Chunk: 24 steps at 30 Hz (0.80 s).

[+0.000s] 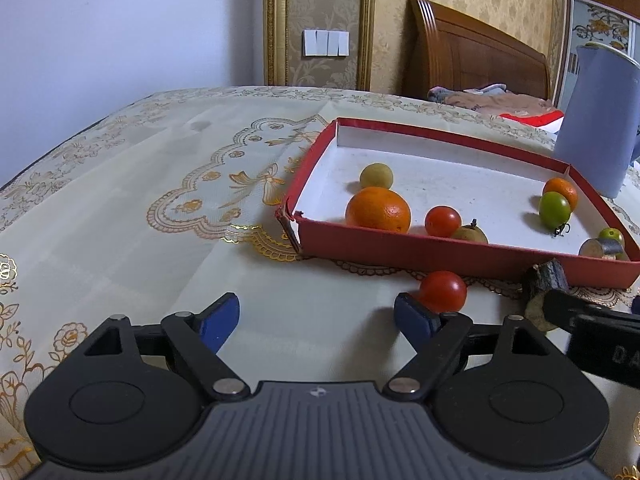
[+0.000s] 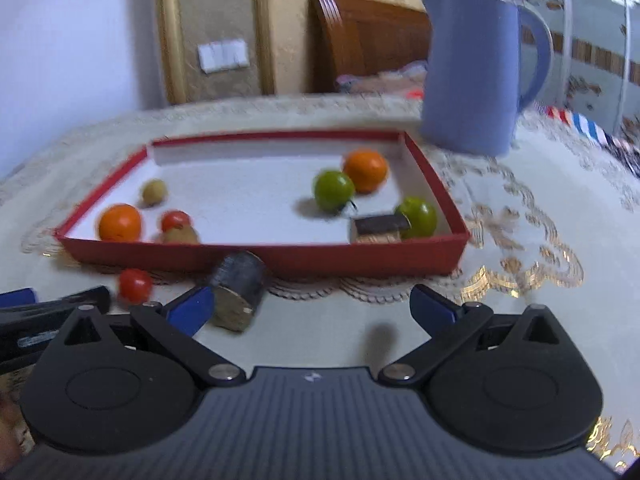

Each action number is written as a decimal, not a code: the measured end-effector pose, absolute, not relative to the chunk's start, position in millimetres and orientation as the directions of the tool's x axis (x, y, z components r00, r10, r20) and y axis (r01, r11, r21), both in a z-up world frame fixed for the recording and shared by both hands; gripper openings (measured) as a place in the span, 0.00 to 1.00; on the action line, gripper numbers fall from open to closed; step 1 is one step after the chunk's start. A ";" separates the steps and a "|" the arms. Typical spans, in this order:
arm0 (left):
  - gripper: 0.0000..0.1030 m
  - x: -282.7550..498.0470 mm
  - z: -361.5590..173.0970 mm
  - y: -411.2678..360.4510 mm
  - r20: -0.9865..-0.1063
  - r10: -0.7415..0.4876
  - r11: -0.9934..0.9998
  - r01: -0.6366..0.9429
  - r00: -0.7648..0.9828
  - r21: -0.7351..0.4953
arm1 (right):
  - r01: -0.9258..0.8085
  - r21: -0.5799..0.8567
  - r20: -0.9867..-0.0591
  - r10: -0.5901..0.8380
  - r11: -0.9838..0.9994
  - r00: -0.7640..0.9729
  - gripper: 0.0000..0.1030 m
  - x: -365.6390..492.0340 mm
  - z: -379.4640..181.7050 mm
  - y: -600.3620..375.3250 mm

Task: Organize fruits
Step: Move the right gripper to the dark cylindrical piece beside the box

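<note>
A red box (image 1: 440, 249) with a white floor holds a big orange (image 1: 378, 210), a red tomato (image 1: 442, 221), green fruits (image 1: 555, 210) and several others. In front of it, on the cloth, lies a second red tomato (image 1: 443, 291), just past the right fingertip of my open left gripper (image 1: 316, 312), whose jaws hold nothing. A dark cylindrical chunk (image 2: 238, 292) lies beside the left fingertip of my right gripper (image 2: 312, 302). That gripper is open and nothing is pressed between its pads. The same tomato (image 2: 135, 285) sits left of the chunk. The right wrist view is blurred.
A blue jug (image 2: 472, 76) stands behind the box's right corner (image 2: 404, 136). A cream, gold-patterned tablecloth (image 1: 160, 200) covers the table. Another dark chunk (image 2: 380, 226) rests inside the box beside a green fruit (image 2: 418, 216). Beyond the table are a wooden headboard (image 1: 472, 48) and a wall.
</note>
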<state>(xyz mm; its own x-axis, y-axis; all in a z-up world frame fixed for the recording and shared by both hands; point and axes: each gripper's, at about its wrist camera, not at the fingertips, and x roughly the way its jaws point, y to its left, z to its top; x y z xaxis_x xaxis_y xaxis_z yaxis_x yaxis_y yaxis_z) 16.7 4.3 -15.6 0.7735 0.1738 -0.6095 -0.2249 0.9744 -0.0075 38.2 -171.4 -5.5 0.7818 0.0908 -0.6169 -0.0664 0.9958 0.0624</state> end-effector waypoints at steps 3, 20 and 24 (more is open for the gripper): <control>0.82 16.7 -15.5 4.3 -0.609 0.172 0.974 -0.225 0.774 -0.011 | -0.047 0.021 -0.623 0.050 0.999 0.780 1.00 33.6 -5.9 -176.0; 0.83 -9.2 -12.8 35.5 -0.560 0.049 0.955 -0.202 0.827 -0.215 | -0.120 0.018 -0.595 0.107 0.993 0.797 1.00 32.4 -2.6 -169.4; 0.83 -9.3 -11.6 28.3 -0.559 0.061 0.965 -0.192 0.827 -0.177 | -0.155 0.041 -0.617 0.146 0.987 0.773 0.89 38.8 -4.4 -163.9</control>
<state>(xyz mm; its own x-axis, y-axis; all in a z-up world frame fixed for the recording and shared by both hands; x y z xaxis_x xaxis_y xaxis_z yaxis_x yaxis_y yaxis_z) -9.3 28.3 -11.6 0.8266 0.0615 -0.5594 -0.1919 0.9652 -0.1775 38.8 -163.9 -4.4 0.7733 0.1465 -0.6169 -0.1546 0.9871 0.0406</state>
